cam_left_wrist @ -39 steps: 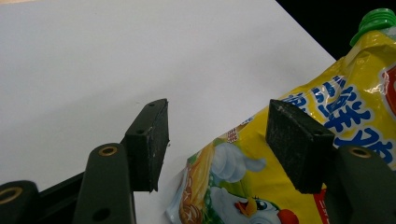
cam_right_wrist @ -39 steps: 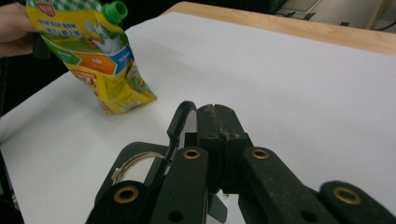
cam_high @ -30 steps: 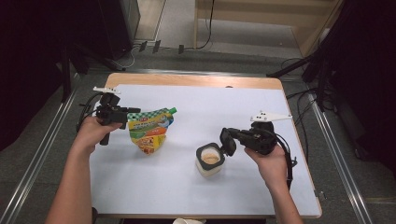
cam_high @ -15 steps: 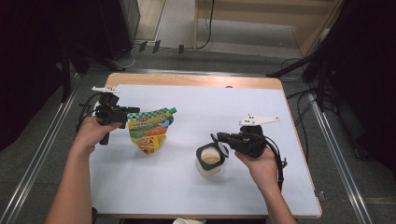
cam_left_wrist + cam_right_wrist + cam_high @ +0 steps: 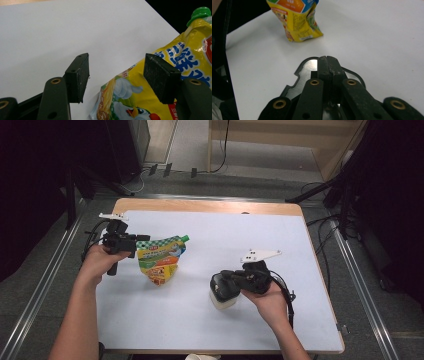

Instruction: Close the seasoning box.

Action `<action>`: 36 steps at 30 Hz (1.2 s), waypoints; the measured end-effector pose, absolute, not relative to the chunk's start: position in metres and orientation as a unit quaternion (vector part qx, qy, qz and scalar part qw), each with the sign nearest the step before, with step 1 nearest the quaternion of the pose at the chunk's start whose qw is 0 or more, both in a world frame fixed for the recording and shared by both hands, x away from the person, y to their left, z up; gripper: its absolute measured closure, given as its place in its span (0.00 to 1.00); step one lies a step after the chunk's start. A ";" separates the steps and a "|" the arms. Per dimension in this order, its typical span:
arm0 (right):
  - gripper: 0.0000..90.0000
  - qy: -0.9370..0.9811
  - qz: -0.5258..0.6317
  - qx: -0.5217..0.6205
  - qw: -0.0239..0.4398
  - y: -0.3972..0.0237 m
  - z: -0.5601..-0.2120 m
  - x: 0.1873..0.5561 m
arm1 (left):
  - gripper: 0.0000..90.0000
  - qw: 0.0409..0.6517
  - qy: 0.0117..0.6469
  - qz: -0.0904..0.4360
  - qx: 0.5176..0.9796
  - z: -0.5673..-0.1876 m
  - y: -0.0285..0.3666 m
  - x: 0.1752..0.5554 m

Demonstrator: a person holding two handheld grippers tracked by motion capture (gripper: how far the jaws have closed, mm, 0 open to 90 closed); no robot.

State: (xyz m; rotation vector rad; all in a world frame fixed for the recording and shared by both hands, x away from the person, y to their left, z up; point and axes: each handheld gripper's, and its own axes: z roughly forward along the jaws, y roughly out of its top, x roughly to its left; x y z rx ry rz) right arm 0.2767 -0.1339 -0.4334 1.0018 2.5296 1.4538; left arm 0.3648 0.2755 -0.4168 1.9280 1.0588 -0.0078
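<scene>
Since the earlier frame the right gripper (image 5: 223, 281) had descended onto the cup (image 5: 221, 298) at lower centre, jaws pinched together, apparently on its lid. The left gripper (image 5: 141, 245), jaws apart, straddled the pouch (image 5: 161, 260), steadying it.

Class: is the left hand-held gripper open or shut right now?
Open: the left hand-held gripper shows a wide gap, its pads clear of the yellow pouch.
</scene>
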 end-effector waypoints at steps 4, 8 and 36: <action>1.00 0.827 0.466 0.313 0.022 -0.127 -0.441 0.276 | 0.43 0.457 0.425 0.002 0.781 -0.417 0.276 0.364; 1.00 0.828 0.468 0.308 0.018 -0.125 -0.442 0.275 | 0.42 0.458 0.429 0.003 0.779 -0.418 0.276 0.364; 0.54 0.811 0.476 0.337 0.043 -0.159 -0.428 0.287 | 0.41 0.452 0.427 0.005 0.784 -0.419 0.274 0.363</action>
